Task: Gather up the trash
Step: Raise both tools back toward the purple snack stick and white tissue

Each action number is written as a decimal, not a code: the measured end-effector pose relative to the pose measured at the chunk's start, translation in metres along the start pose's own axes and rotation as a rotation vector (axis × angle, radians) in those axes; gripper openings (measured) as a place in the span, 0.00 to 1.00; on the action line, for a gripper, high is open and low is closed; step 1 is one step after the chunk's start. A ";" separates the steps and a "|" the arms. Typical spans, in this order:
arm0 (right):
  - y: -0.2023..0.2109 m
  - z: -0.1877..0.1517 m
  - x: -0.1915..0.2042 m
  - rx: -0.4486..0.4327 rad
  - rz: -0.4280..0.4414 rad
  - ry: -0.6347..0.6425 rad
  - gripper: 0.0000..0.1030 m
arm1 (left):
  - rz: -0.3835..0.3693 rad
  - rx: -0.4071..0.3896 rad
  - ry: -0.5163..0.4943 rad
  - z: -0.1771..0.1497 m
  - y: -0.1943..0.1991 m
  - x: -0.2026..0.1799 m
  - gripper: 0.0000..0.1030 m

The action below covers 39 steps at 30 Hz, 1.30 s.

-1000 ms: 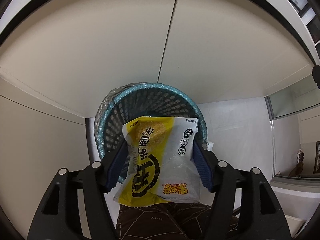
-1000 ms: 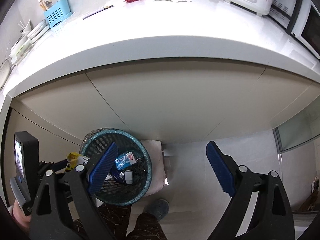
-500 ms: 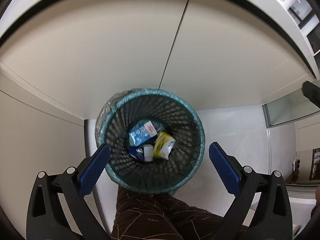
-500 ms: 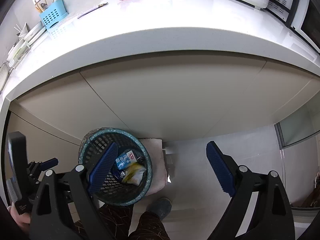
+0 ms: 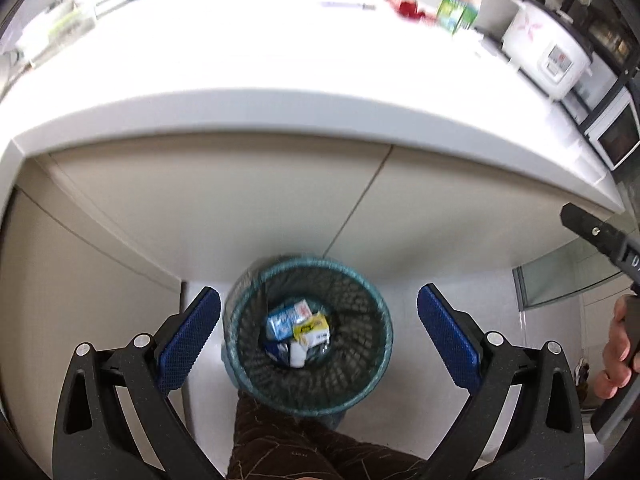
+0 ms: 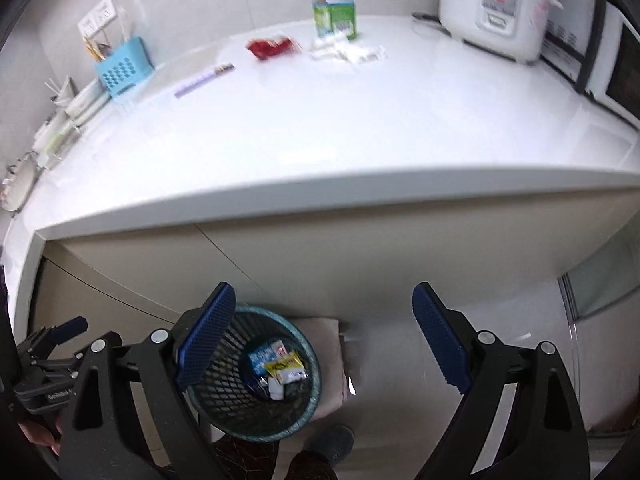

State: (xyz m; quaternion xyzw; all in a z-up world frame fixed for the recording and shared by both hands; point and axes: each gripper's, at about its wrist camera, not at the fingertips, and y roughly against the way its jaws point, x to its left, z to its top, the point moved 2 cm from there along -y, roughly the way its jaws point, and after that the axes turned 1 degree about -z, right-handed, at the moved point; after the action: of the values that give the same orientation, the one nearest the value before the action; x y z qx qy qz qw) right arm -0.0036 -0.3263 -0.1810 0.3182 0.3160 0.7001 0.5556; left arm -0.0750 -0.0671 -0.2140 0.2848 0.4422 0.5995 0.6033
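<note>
A teal mesh waste basket stands on the floor in front of the counter cabinets. Inside it lie a yellow snack wrapper, a blue carton and other scraps. My left gripper is open and empty, high above the basket. My right gripper is open and empty, above the floor to the right of the basket. On the white counter lie a red wrapper, a green carton and white crumpled paper.
A rice cooker and a microwave stand at the counter's right end. A blue utensil holder and a pen-like strip are at the left. My leg and shoe are below the basket.
My left gripper opened and dropped the yellow wrapper into the basket. Both grippers then rose and tilted up, so the counter top came into view.
</note>
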 end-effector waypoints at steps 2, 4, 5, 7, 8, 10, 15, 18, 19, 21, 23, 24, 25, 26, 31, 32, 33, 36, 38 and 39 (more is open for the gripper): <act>0.007 0.009 0.004 -0.019 0.001 0.011 0.84 | 0.004 -0.029 -0.010 0.010 0.012 -0.001 0.93; 0.014 0.019 0.007 -0.038 0.005 0.011 0.84 | 0.006 -0.056 -0.008 0.019 0.024 -0.002 0.93; 0.018 0.023 0.008 -0.045 0.007 0.012 0.84 | 0.011 -0.071 -0.007 0.024 0.030 -0.002 0.93; 0.024 0.034 0.010 -0.062 0.014 0.015 0.84 | 0.021 -0.103 -0.014 0.034 0.042 -0.005 0.93; 0.028 0.041 0.011 -0.072 0.016 0.016 0.84 | 0.023 -0.113 -0.018 0.038 0.047 -0.006 0.93; 0.035 0.052 0.012 -0.088 0.018 0.014 0.84 | 0.029 -0.138 -0.025 0.051 0.057 -0.007 0.93; 0.044 0.085 0.013 -0.120 0.009 -0.006 0.84 | 0.032 -0.189 -0.030 0.088 0.075 -0.006 0.93; 0.043 0.100 0.011 -0.127 -0.006 -0.029 0.84 | 0.034 -0.206 -0.026 0.112 0.080 -0.004 0.93; 0.043 0.106 0.011 -0.132 -0.013 -0.031 0.84 | 0.032 -0.211 -0.024 0.118 0.079 -0.004 0.93; 0.041 0.116 0.011 -0.138 -0.028 -0.041 0.84 | 0.026 -0.217 -0.027 0.131 0.078 -0.003 0.93; 0.037 0.127 0.009 -0.135 -0.041 -0.063 0.84 | 0.023 -0.221 -0.037 0.145 0.076 -0.002 0.93; 0.035 0.133 0.008 -0.133 -0.048 -0.074 0.84 | 0.020 -0.223 -0.044 0.153 0.075 -0.002 0.93; 0.034 0.138 0.008 -0.132 -0.056 -0.082 0.84 | 0.015 -0.223 -0.049 0.162 0.073 -0.002 0.93; 0.032 0.145 0.008 -0.131 -0.066 -0.088 0.84 | 0.011 -0.223 -0.054 0.170 0.072 -0.002 0.93; 0.019 0.173 0.008 -0.125 -0.110 -0.099 0.84 | -0.005 -0.221 -0.084 0.204 0.059 -0.002 0.93; 0.015 0.180 0.008 -0.120 -0.118 -0.102 0.84 | -0.009 -0.217 -0.091 0.212 0.054 -0.002 0.93; 0.011 0.184 0.008 -0.118 -0.125 -0.104 0.84 | -0.012 -0.215 -0.096 0.217 0.050 -0.001 0.93; -0.001 0.196 0.008 -0.112 -0.140 -0.119 0.84 | -0.023 -0.213 -0.111 0.234 0.037 0.001 0.93; -0.013 0.202 0.006 -0.098 -0.150 -0.133 0.84 | -0.028 -0.202 -0.122 0.244 0.025 0.003 0.93; -0.021 0.205 0.006 -0.087 -0.156 -0.137 0.84 | -0.028 -0.194 -0.127 0.247 0.018 0.004 0.93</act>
State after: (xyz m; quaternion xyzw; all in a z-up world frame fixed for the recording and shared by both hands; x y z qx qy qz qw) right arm 0.1707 -0.2988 -0.0754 0.3154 0.2704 0.6444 0.6420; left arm 0.1321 -0.0148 -0.0888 0.2561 0.3469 0.6118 0.6631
